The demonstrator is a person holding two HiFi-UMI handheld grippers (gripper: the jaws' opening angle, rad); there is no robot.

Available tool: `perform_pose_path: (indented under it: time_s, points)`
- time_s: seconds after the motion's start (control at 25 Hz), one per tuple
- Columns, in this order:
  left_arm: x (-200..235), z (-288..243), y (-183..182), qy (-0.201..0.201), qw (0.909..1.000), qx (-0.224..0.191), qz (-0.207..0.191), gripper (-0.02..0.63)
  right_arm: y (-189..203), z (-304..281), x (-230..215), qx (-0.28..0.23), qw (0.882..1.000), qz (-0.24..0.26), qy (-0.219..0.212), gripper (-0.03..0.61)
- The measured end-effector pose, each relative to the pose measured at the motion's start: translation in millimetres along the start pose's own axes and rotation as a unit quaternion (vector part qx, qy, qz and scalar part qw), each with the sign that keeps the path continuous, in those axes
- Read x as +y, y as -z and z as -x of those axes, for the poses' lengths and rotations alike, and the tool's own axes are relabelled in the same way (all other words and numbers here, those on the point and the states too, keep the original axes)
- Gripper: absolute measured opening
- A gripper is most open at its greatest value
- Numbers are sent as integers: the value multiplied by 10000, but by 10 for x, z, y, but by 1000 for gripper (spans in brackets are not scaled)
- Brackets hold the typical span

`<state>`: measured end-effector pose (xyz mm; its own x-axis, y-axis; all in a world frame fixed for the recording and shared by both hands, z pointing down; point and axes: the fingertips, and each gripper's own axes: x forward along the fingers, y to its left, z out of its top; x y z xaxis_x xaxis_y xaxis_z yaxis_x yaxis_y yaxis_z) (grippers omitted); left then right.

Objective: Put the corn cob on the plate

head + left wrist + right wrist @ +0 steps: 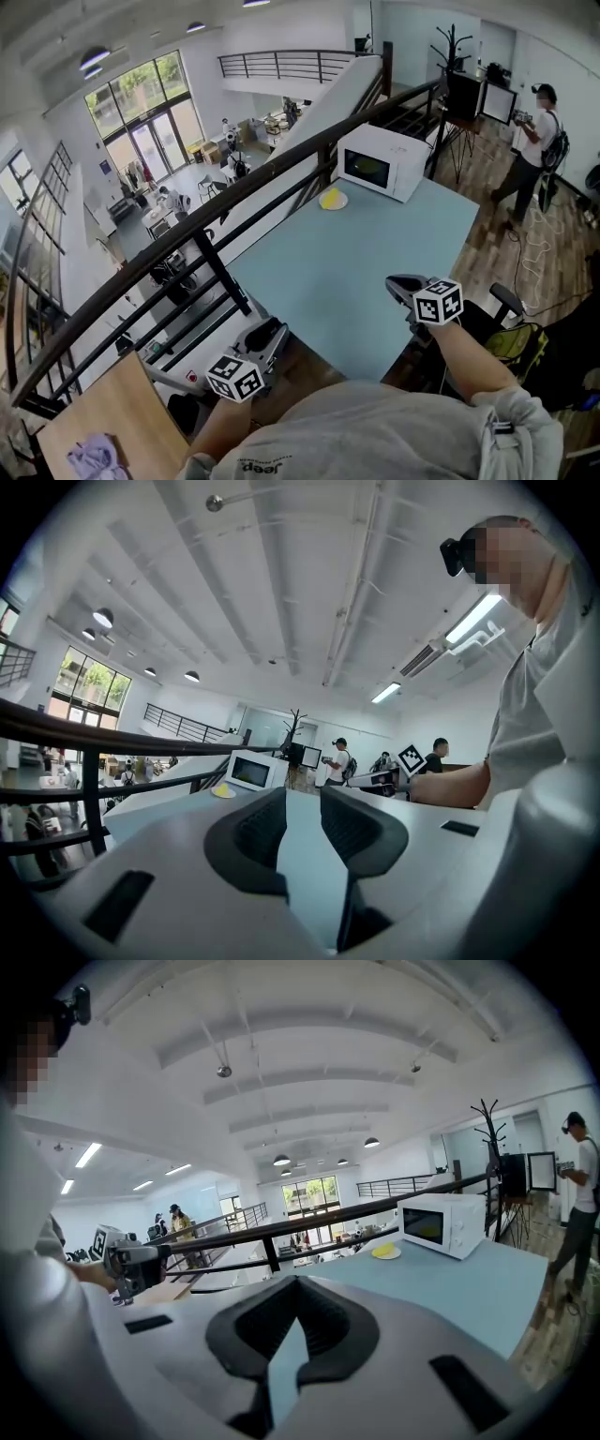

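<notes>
Table top [356,272]: a smooth, matt, pale blue slab, long and rectangular, with square corners.
Microwave [380,161]: a white box with a dark glass door, standing at the table's far end.
Plate [344,200]: small, round and white, on the table just beside the microwave, on the railing side.
Corn cob [328,196]: a yellow lump that lay on the plate, too small for its surface to be made out.
Railing [234,202]: black metal bars with a dark handrail, running along the table's left edge, with a lower floor beyond it.
Wooden desk [103,412]: pale wood grain, at the lower left, with a crumpled lilac cloth [92,457] on it.
Person [530,141]: stood on the plank floor past the table's far right corner, wearing a backpack.
Left gripper [302,808]: grey shell, ribbed black pads; its jaws stood apart with only table showing between them, well short of the plate.
Right gripper [296,1283]: same build; its pad tips met with nothing in them, over the table's near edge.
</notes>
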<state>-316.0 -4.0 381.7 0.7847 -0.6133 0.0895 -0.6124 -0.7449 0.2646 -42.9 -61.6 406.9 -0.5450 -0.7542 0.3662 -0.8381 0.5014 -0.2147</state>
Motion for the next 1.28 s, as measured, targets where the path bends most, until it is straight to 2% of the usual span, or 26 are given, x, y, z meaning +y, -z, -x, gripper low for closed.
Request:
perform_pose_path:
  time_s: [0.2,0.36,0.68,1.0,1.28]
  points:
    - [-83,-53,2,12,9999,-85,120,92,-65,86,61,-89,9997,148,-176,17]
    - [-362,-255,-6,-55,9998,-178,88,70,-65,257,-72,-134,9987,217,-450,17]
    - [-943,-743,-17,-95,9967,-578,560,20,155,720,-349,-28,9947,262,-996,17]
    - [-1184,-863,-30,-95,9980,-446,435,20,295,949,-547,-128,9947,5,-1018,17]
    - [-1196,-832,-71,2,9988,-380,316,20,344,895,-416,-130,9943,-33,-1055,17]
